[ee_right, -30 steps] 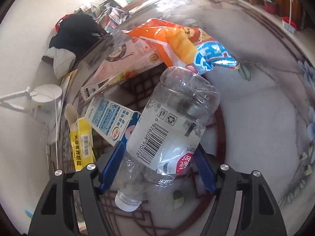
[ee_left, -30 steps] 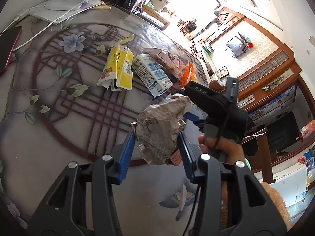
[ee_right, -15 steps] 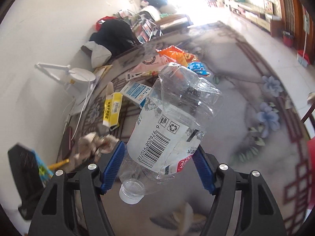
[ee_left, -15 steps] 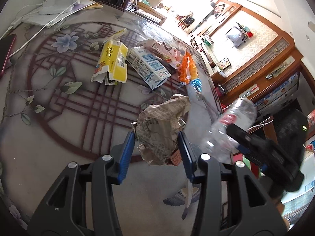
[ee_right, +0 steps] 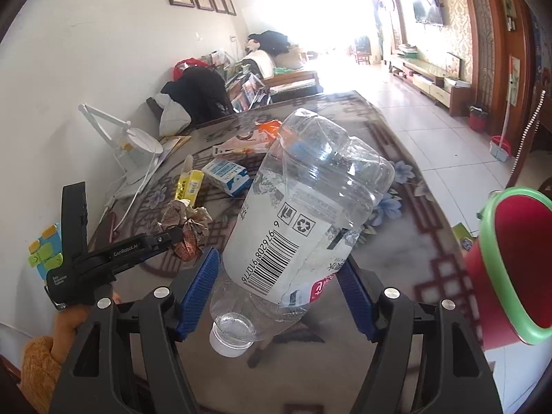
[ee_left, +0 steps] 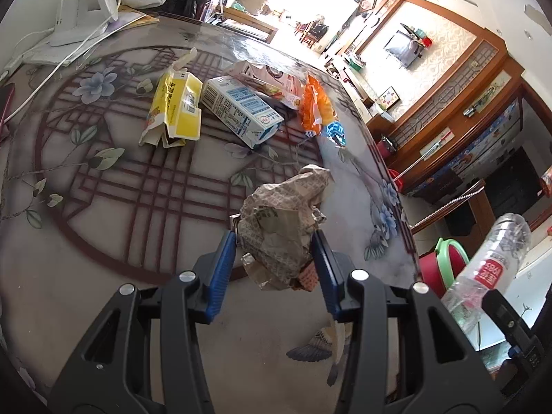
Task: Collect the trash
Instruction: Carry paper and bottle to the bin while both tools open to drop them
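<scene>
A: Trash (ee_left: 241, 112) lies in a loose cluster on the glass-topped table (ee_left: 103, 241): a yellow carton (ee_left: 176, 107), a blue-and-white milk carton (ee_left: 241, 112), a pink box (ee_left: 265, 81) and an orange snack bag (ee_left: 315, 105). Two pieces are already lifted.

B: Which ones?

A: The left gripper (ee_left: 276, 258) is clamped on a crumpled newspaper ball (ee_left: 283, 217), held above the tabletop. The right gripper (ee_right: 279, 289) pinches a clear plastic bottle (ee_right: 303, 214) across its labelled middle, cap end toward the camera.

B: How do they handle?

A: Both look very light. The paper is soft and springy, so the pads bite into it easily. The bottle looks empty, thin-walled and slick; its sides are already dented, so I judge a mid-body grip on the label safest, since it could squirt out if squeezed near the shoulder.

B: And the bin?

A: A red bin with a green rim (ee_right: 510, 262) stands just beside the table edge, near the bottle.
</scene>
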A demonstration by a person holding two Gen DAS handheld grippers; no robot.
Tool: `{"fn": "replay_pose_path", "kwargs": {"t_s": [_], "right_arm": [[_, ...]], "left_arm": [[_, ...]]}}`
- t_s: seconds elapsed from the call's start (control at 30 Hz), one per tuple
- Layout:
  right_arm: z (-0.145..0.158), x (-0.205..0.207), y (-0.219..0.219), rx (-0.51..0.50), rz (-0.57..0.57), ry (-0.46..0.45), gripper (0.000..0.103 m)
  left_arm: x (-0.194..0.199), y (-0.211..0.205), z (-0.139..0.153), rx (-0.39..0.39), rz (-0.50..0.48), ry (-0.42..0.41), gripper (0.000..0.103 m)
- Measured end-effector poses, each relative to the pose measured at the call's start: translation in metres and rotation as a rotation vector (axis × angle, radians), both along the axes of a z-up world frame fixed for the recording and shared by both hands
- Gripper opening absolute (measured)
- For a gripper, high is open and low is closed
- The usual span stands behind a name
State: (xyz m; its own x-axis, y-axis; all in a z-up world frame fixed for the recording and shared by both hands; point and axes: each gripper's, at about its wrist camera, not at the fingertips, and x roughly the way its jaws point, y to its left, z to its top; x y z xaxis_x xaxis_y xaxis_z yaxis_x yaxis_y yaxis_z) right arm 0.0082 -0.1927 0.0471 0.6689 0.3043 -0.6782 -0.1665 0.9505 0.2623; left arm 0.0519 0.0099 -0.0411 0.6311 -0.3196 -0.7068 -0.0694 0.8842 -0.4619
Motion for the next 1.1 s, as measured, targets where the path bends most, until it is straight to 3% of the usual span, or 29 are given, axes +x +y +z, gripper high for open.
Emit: {"fn": "replay_pose_path", "kwargs": {"t_s": [0.5,0.67,0.83,1.1], "right_arm": [[0.01,-0.032,-0.111,0.036,-0.271,-0.055,0.067],[0.014,-0.043,-0.155,0.046,-0.365,-0.096,0.067],[0.016,-0.054,-0.207,-0.015,-0.514,-0.144,0.067],[-0.015,-0.057,-0.27,-0.053,-0.666,-0.098,0.067]], "left_arm": [[-0.002,-0.031,-0.009,0.131,-0.063,-0.008,0.044],[-0.01,-0.059,-0.001,0.164,-0.111,-0.053,0.044],[-0.019,-0.094,0.0,0.109,-0.17,-0.057,0.044],[-0.013,-0.176,0.022,0.038,-0.314,-0.089,0.044]]}}
